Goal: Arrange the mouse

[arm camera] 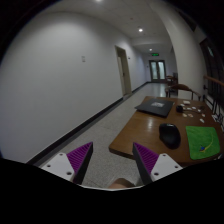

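Note:
A black mouse (169, 135) lies on a wooden table (140, 132), beside a green mat (202, 140) to its right. My gripper (111, 160) is open and empty, with purple pads (78, 158) on its fingers. It is held well back from the table, above the floor; the mouse is ahead and to the right of the right finger (148, 158).
A dark rectangular mat (155, 105) lies farther along the table. Small items (191, 106) and chairs (172, 85) stand at the far end. A long corridor with white walls and a speckled floor (100, 125) runs ahead to a door (157, 69).

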The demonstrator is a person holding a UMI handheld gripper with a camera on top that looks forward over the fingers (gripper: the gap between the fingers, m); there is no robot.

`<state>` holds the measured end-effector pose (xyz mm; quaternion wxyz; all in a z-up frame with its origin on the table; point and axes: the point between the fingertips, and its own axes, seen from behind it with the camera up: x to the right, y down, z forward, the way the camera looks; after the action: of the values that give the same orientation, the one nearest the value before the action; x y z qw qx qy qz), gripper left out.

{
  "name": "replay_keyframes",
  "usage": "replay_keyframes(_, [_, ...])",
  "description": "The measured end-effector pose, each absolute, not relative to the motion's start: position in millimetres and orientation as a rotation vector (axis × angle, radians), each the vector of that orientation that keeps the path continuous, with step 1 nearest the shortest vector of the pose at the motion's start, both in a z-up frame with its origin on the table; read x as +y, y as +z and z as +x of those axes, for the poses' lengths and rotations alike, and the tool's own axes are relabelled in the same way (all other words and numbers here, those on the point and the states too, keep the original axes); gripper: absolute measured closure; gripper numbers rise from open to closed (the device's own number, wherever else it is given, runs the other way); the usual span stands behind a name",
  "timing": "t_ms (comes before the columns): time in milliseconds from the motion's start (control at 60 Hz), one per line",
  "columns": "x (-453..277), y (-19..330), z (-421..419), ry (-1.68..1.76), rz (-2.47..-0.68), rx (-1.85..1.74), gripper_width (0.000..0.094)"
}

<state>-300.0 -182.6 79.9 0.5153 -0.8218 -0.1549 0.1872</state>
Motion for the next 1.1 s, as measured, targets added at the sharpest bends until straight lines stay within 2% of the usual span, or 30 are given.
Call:
replay_keyframes(167, [-171.5, 75.5, -286.0, 0.396, -1.977, -0.322, 0.0127])
replay_keyframes(300, [-146.8, 77.1, -236.5, 0.288, -1.928, -0.322, 0.0133])
replay_keyframes(517, [-75.8, 42.9, -142.4, 0.090, -1.996, -0.258, 0.0133])
replay_keyframes(800, [1.2, 4.2, -121.2, 0.064, -2.085, -0.277, 0.0150])
replay_keyframes(883, [21.2, 5.3, -124.6, 0.102, -2.100, -0.255, 0.0235])
replay_keyframes(967, [42.4, 5.6, -119.8, 0.088, -2.127, -0.228, 0.0513])
replay_keyframes(1100, [57.6, 6.1, -115.0, 0.111, -2.143, -0.177, 0.0575])
